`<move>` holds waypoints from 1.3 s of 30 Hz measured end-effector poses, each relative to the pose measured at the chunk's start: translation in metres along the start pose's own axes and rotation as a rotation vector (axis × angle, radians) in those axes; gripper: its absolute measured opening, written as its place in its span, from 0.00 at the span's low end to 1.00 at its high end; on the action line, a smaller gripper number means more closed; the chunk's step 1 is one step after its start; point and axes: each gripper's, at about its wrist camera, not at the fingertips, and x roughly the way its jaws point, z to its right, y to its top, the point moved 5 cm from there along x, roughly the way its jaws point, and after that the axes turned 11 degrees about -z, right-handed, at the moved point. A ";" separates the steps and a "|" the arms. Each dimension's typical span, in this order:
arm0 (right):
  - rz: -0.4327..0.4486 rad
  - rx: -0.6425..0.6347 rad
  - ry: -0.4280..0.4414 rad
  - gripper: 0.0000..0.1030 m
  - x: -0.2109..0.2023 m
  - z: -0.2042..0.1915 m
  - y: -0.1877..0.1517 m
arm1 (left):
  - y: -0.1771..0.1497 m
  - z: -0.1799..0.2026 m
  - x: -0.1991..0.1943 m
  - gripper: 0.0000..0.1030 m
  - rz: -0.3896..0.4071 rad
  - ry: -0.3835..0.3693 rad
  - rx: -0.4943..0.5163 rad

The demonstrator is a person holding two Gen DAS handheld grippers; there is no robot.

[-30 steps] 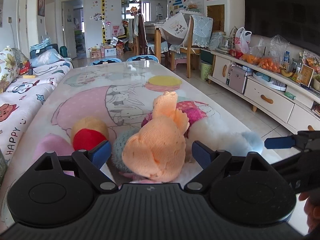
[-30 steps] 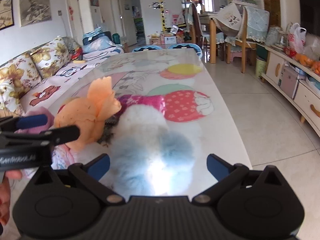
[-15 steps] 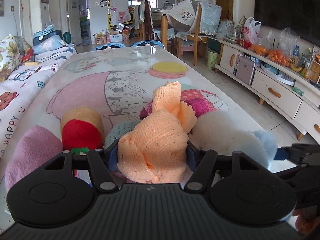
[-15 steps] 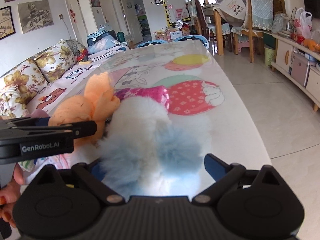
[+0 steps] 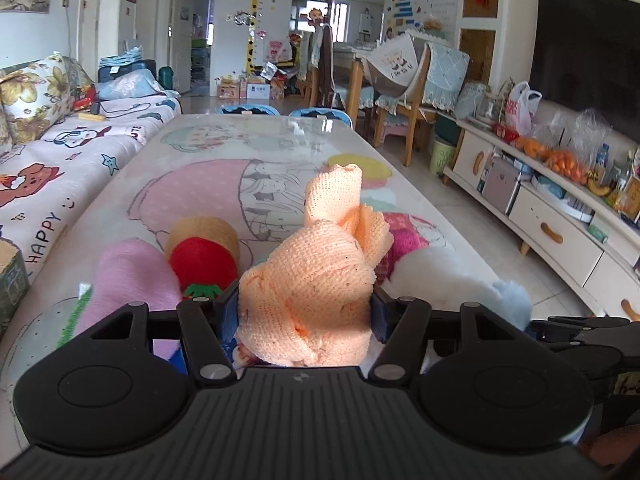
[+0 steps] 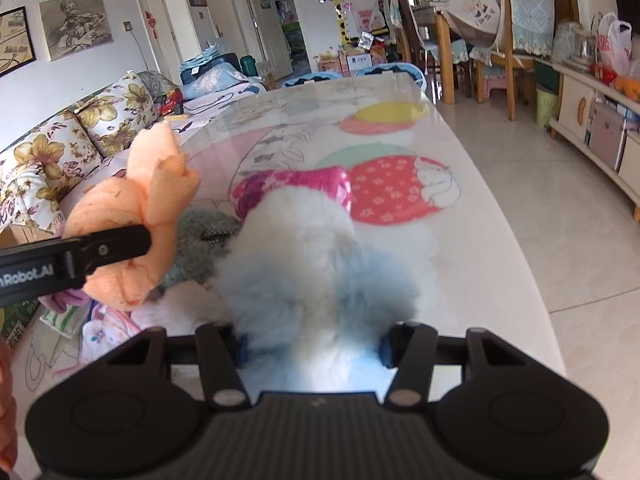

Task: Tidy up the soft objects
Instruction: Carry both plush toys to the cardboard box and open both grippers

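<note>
My left gripper (image 5: 304, 312) is shut on an orange knitted cloth bundle (image 5: 316, 276) and holds it above the table; the bundle also shows in the right wrist view (image 6: 132, 216). My right gripper (image 6: 312, 344) is shut on a fluffy white-and-blue plush (image 6: 316, 264), also in the left wrist view (image 5: 448, 276). A red-and-tan soft toy (image 5: 204, 256), a pink plush (image 5: 128, 280) and a grey knitted piece (image 6: 196, 240) lie on the table.
The table (image 5: 224, 160) has a glossy cartoon-print top. A magenta cloth (image 6: 292, 184) lies behind the plush. A sofa (image 5: 60, 152) runs along the left. A low cabinet (image 5: 552, 216) with fruit bags stands right. Chairs stand at the far end.
Both grippers have closed: the left on the orange bundle, the right on the fluffy plush. The orange bundle has risen off the pile.
</note>
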 end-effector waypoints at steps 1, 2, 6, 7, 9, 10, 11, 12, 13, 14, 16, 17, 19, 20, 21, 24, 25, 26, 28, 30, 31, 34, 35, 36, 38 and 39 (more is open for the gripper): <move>0.009 -0.007 -0.005 0.51 -0.003 -0.002 0.001 | 0.001 -0.002 -0.003 0.73 0.007 0.001 -0.003; 0.018 -0.014 -0.014 0.51 -0.007 -0.003 0.002 | 0.002 -0.004 -0.006 0.73 0.012 0.001 -0.007; 0.050 -0.036 -0.042 0.51 -0.018 -0.009 0.004 | 0.002 -0.014 -0.021 0.73 0.030 0.013 -0.020; 0.061 -0.040 -0.053 0.51 -0.021 -0.010 0.005 | 0.003 -0.017 -0.025 0.73 0.036 0.018 -0.025; 0.087 -0.035 -0.059 0.50 -0.029 -0.012 0.008 | 0.006 -0.023 -0.031 0.74 0.047 0.028 -0.032; 0.103 -0.030 -0.060 0.50 -0.034 -0.013 0.010 | 0.007 -0.026 -0.035 0.74 0.054 0.040 -0.034; 0.120 -0.025 -0.058 0.50 -0.039 -0.014 0.012 | 0.008 -0.028 -0.038 0.74 0.062 0.053 -0.037; 0.137 -0.019 -0.052 0.50 -0.044 -0.015 0.014 | 0.009 -0.032 -0.041 0.74 0.069 0.061 -0.042; 0.151 -0.014 -0.044 0.50 -0.049 -0.017 0.017 | 0.011 -0.036 -0.044 0.74 0.075 0.064 -0.051; 0.162 -0.009 -0.034 0.50 -0.052 -0.019 0.019 | 0.011 -0.039 -0.046 0.74 0.078 0.066 -0.065; 0.183 -0.001 -0.014 0.50 -0.060 -0.026 0.024 | 0.015 -0.046 -0.051 0.74 0.084 0.078 -0.090; 0.193 0.004 0.003 0.50 -0.064 -0.029 0.026 | 0.017 -0.050 -0.053 0.74 0.089 0.083 -0.098; 0.216 0.021 0.047 0.50 -0.070 -0.039 0.033 | 0.017 -0.056 -0.058 0.74 0.098 0.104 -0.111; 0.226 0.028 0.069 0.50 -0.073 -0.044 0.036 | 0.018 -0.060 -0.061 0.74 0.104 0.120 -0.118; 0.237 0.032 0.093 0.50 -0.075 -0.050 0.039 | 0.020 -0.065 -0.062 0.74 0.110 0.134 -0.124; 0.248 0.017 0.165 0.50 -0.077 -0.078 0.048 | 0.023 -0.080 -0.068 0.74 0.127 0.189 -0.170; 0.247 0.007 0.184 0.50 -0.076 -0.087 0.051 | 0.024 -0.086 -0.069 0.74 0.130 0.206 -0.195; 0.246 -0.006 0.202 0.50 -0.074 -0.098 0.054 | 0.026 -0.095 -0.070 0.74 0.134 0.222 -0.218; 0.240 -0.032 0.240 0.50 -0.071 -0.121 0.062 | 0.028 -0.105 -0.071 0.74 0.142 0.267 -0.258; 0.228 -0.062 0.278 0.50 -0.065 -0.146 0.067 | 0.029 -0.120 -0.074 0.74 0.150 0.312 -0.289; 0.221 -0.086 0.294 0.50 -0.060 -0.161 0.069 | 0.029 -0.129 -0.076 0.74 0.155 0.339 -0.303; 0.207 -0.143 0.336 0.50 -0.050 -0.200 0.074 | 0.030 -0.151 -0.080 0.74 0.165 0.422 -0.343; 0.201 -0.156 0.352 0.50 -0.046 -0.212 0.075 | 0.031 -0.157 -0.080 0.74 0.167 0.450 -0.356; 0.192 -0.173 0.371 0.50 -0.041 -0.227 0.075 | 0.030 -0.166 -0.082 0.74 0.170 0.476 -0.369; 0.180 -0.199 0.400 0.50 -0.034 -0.249 0.077 | 0.029 -0.179 -0.084 0.74 0.170 0.516 -0.402; 0.171 -0.210 0.415 0.50 -0.031 -0.260 0.075 | 0.028 -0.185 -0.086 0.74 0.169 0.529 -0.421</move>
